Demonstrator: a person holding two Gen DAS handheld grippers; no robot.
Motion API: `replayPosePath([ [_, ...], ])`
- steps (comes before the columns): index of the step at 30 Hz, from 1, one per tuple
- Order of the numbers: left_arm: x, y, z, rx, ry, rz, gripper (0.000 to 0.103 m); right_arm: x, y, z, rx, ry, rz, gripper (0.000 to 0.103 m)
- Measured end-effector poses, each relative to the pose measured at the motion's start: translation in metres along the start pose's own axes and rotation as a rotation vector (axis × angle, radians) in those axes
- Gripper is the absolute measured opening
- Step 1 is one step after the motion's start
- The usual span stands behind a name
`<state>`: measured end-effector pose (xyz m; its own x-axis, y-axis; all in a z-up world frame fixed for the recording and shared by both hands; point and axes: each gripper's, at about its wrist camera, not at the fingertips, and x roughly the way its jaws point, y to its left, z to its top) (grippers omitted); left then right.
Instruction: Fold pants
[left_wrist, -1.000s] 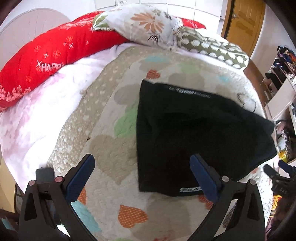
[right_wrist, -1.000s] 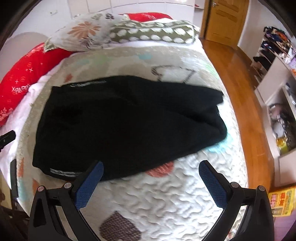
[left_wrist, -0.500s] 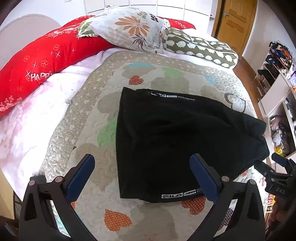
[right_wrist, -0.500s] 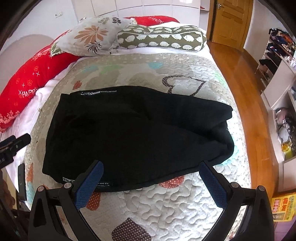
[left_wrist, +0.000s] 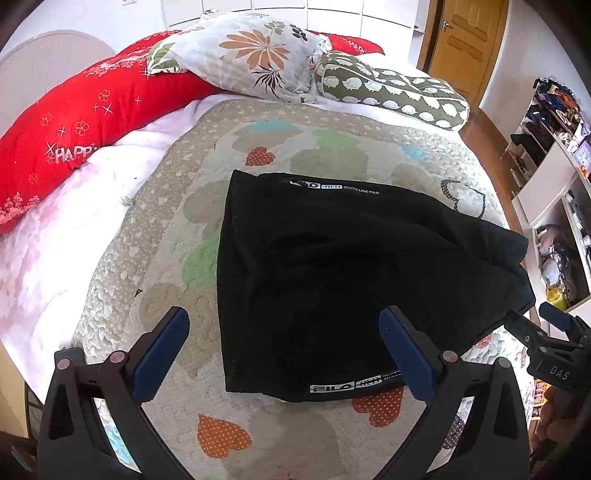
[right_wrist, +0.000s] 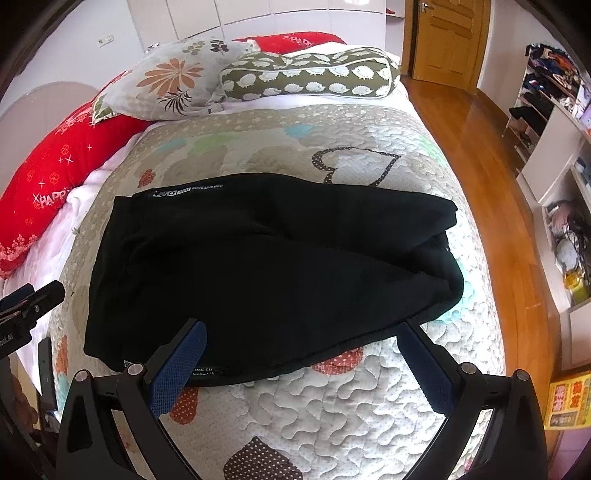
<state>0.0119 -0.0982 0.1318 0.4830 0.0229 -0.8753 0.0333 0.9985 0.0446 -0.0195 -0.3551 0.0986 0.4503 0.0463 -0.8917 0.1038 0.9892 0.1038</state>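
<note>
In the left wrist view, the black pants are seen lying on the quilt of the bed, already doubled over, with a printed band at the near edge and another at the far edge. The left gripper is held above the near edge, jaws wide and nothing held. In the right wrist view, the right gripper is likewise held over the near hem, jaws wide and empty, while the pants end in a bulky fold at the right. A further fold is judged to be in hand; next, an end must be pinched and carried across. Open shelves crowded with oddments are seen at the right.
</note>
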Motion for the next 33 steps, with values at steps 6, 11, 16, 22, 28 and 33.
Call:
replayPosePath([
  [6, 0.002, -0.003, -0.001, 0.002, 0.007, -0.005, 0.103, 0.003, -0.009, -0.002, 0.019, 0.011, -0.005, 0.103],
  [11, 0.008, -0.002, -0.005, -0.012, 0.03, -0.022, 0.103, 0.01, -0.014, -0.006, 0.04, 0.026, -0.007, 0.103],
  [16, 0.017, 0.003, -0.017, -0.044, 0.057, -0.045, 0.103, 0.02, -0.021, -0.013, 0.061, 0.041, -0.006, 0.103],
  [22, 0.034, 0.019, -0.041, -0.126, 0.115, -0.081, 0.103, 0.043, -0.036, -0.022, 0.143, 0.095, 0.011, 0.103],
  [28, 0.055, 0.039, -0.059, -0.234, 0.137, -0.089, 0.103, 0.055, -0.052, -0.029, 0.213, 0.098, 0.014, 0.103],
  [33, 0.075, 0.046, -0.063, -0.285, 0.139, -0.11, 0.103, 0.066, -0.069, -0.036, 0.263, 0.097, 0.028, 0.103],
])
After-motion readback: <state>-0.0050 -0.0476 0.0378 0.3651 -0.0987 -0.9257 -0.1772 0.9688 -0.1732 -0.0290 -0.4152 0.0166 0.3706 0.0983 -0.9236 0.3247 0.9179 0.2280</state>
